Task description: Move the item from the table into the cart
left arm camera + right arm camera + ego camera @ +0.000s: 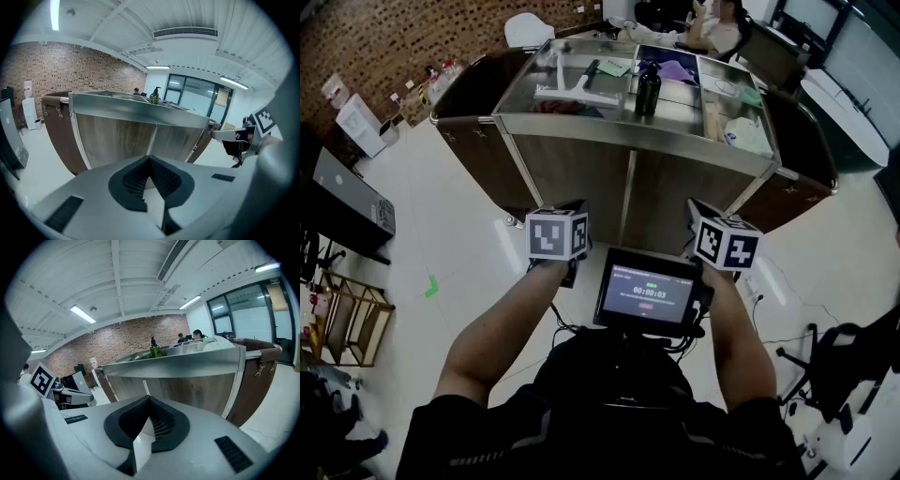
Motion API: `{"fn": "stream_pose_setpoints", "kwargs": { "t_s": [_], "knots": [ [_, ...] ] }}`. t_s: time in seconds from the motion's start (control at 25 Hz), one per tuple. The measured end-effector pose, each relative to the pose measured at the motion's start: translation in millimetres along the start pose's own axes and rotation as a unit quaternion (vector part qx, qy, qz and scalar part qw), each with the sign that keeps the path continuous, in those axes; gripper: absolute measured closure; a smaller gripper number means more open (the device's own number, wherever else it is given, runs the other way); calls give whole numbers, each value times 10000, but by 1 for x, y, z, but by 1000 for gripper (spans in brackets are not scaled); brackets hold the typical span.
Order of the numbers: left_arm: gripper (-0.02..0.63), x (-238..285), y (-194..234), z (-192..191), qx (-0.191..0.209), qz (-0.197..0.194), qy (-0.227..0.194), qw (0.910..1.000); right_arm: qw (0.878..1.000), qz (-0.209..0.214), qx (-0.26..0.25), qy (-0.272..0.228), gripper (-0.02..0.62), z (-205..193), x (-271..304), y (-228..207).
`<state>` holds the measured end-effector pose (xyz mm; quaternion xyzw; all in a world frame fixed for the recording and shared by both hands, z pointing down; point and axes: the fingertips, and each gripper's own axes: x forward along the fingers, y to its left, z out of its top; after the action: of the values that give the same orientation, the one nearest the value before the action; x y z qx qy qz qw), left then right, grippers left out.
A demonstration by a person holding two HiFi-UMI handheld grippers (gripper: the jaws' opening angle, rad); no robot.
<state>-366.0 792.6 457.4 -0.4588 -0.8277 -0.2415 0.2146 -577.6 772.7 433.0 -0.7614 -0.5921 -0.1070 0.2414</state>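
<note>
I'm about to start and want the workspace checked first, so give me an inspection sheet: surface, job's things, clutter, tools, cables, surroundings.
Surface: cart's steel top, crowded, straight ahead.
Job's things: dark bottle upright on that top; nothing held.
Clutter: purple cloth, green paper, white bundle.
Tools: left tool and right tool both shut, empty, short of the cart.
Cables: black leads under the screen.
Surroundings: brick wall, seated person, black chair.

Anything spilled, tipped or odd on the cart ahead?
Nothing stands out. The dark bottle stands upright on the cart, no spill shows, and the left gripper and right gripper are shut and empty.
</note>
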Motion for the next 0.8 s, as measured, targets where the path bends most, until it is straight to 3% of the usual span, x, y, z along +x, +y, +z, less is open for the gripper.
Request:
{"fn": "stream_pose_setpoints", "kwargs": {
  "t_s": [0.2,0.36,0.56,0.8],
  "knots": [
    [604,-28,23,15,-183,210,-472,9985,9974,463,-332,-442,592,35,-1,41],
    [604,-77,66,22,-334,774,-983,9916,9887,1184,-643,-660,592,57,13,100],
    [604,-136,95,20,-202,1681,-1665,9714,9662,2178,-1094,-846,592,69,29,154],
    [594,-270,170,-8,-7,2562,-2447,9351,9338,3149,-1488,-820,592,49,50,304]
  ]
}}
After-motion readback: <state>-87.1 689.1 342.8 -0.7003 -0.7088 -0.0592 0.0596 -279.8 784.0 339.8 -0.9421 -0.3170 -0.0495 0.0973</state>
